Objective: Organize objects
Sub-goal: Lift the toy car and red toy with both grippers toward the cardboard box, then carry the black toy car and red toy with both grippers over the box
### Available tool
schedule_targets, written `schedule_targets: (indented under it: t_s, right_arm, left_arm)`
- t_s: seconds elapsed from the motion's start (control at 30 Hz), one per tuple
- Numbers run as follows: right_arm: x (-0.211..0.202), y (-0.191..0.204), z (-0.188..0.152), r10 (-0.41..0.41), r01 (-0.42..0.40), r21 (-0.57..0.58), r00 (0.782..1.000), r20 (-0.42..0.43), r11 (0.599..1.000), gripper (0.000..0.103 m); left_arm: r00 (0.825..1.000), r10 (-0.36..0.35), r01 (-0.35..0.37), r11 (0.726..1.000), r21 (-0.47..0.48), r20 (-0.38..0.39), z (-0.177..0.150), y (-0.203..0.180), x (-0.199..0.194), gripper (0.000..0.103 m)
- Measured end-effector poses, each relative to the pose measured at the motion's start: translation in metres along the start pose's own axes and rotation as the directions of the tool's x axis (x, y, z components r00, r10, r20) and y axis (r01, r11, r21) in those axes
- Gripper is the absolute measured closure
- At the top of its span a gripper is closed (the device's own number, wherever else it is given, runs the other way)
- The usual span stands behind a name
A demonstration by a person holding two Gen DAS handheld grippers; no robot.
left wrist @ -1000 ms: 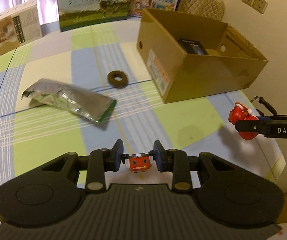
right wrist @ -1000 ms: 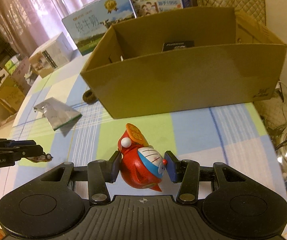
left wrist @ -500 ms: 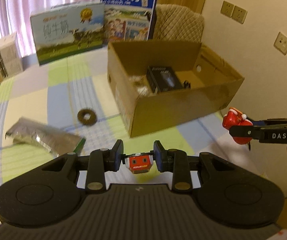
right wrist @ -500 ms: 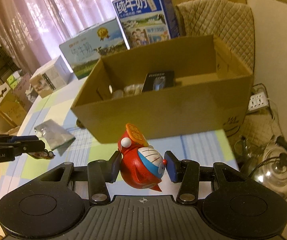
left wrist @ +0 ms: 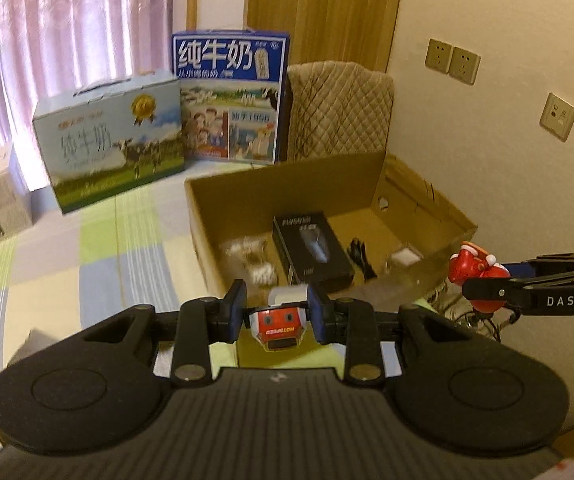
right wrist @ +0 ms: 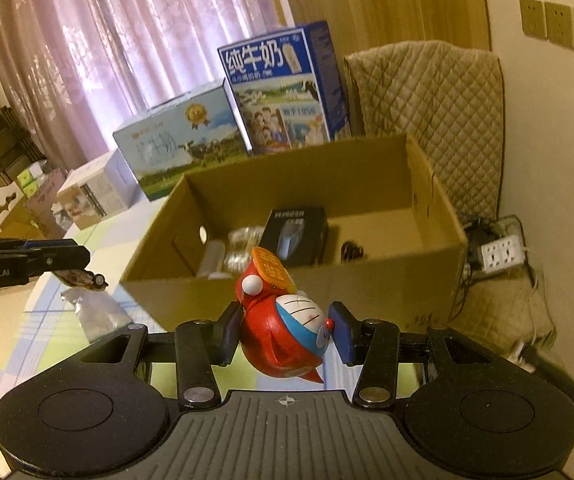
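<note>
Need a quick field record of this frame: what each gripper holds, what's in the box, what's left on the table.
left gripper: shut on small red toy car
right gripper: shut on red round cartoon figurine
open brown cardboard box: holds black rectangular product box, clear plastic packets, small black item
checked tablecloth: silver foil pouch lies left of box
both toys: held in the air, short of the box's near wall

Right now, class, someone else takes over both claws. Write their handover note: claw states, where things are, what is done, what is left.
Left claw: shut on the small red toy car, near the cardboard box.
Right claw: shut on the red cartoon figure, in front of the box.
Done: black packaged item and some small items lie in the box.
Left: drop both toys in; the silver pouch lies on the table.
</note>
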State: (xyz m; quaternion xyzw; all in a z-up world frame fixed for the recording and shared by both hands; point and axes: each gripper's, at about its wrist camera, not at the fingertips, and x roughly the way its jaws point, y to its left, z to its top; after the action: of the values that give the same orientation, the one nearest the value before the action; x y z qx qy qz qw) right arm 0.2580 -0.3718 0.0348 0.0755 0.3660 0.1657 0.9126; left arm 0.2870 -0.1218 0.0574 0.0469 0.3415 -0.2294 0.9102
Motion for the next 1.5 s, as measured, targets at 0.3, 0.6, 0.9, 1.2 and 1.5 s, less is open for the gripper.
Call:
schedule_targets:
  t_s: [0.3,0.6,0.9,1.2,1.5]
  right_arm:
    - [0.016,-0.017,0.036,0.000,0.001,-0.030,0.999,0.045,1.000,0.059]
    - [0.050,-0.039,0.058,-0.023,0.024,-0.030,0.999,0.026,0.999,0.059]
    - [0.079,-0.058,0.070,-0.052,0.052,-0.022,0.999,-0.006,0.998,0.059]
    - [0.108,-0.070,0.075,-0.082,0.081,-0.026,0.995,-0.050,0.996,0.059]
    - [0.133,-0.076,0.078,-0.106,0.103,-0.032,0.991,-0.082,0.994,0.059]
  left_arm:
    - [1.000,0.018,-0.019,1.000,0.012,0.011,0.032,-0.010,0.034,0.075]
    - [0.999,0.032,-0.032,0.999,0.032,-0.013,0.050,-0.015,0.069,0.075]
    - [0.997,0.047,-0.045,0.998,0.038,-0.059,0.060,-0.014,0.110,0.075]
    - [0.990,0.058,-0.053,0.998,0.042,-0.126,0.062,-0.012,0.150,0.075]
    - [0.981,0.071,-0.063,0.997,0.048,-0.179,0.062,-0.008,0.184,0.075]
